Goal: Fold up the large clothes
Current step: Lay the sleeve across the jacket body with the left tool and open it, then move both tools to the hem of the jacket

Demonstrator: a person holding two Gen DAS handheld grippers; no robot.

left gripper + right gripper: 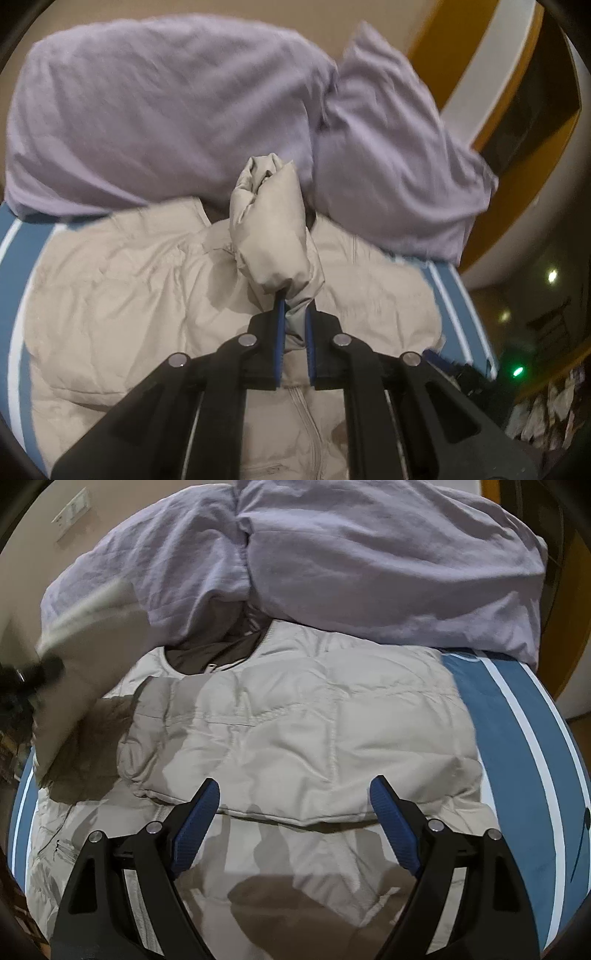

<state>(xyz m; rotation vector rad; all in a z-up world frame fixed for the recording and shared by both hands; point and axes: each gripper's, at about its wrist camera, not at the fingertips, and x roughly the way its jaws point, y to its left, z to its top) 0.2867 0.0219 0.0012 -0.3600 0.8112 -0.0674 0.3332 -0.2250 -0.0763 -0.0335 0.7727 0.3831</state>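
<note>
A beige quilted puffer jacket (122, 280) lies spread on the blue bedsheet, zipper facing up. My left gripper (294, 314) is shut on the cuff end of one sleeve (271, 236), which stands bunched and lifted above the jacket body. In the right wrist view the jacket (295, 723) shows its dark-lined collar (218, 651) at the top, and one side panel is folded over the front. My right gripper (295, 797) hovers open over that folded part with nothing between its fingers. At the left edge the lifted sleeve (70, 657) and left gripper appear as a blur.
A crumpled lilac duvet (166, 110) is heaped along the far side of the bed, also seen as the lilac duvet (369, 554). The blue sheet with white stripes (517, 720) shows at the bed's edges. A yellow and white wall (487, 74) is at the right.
</note>
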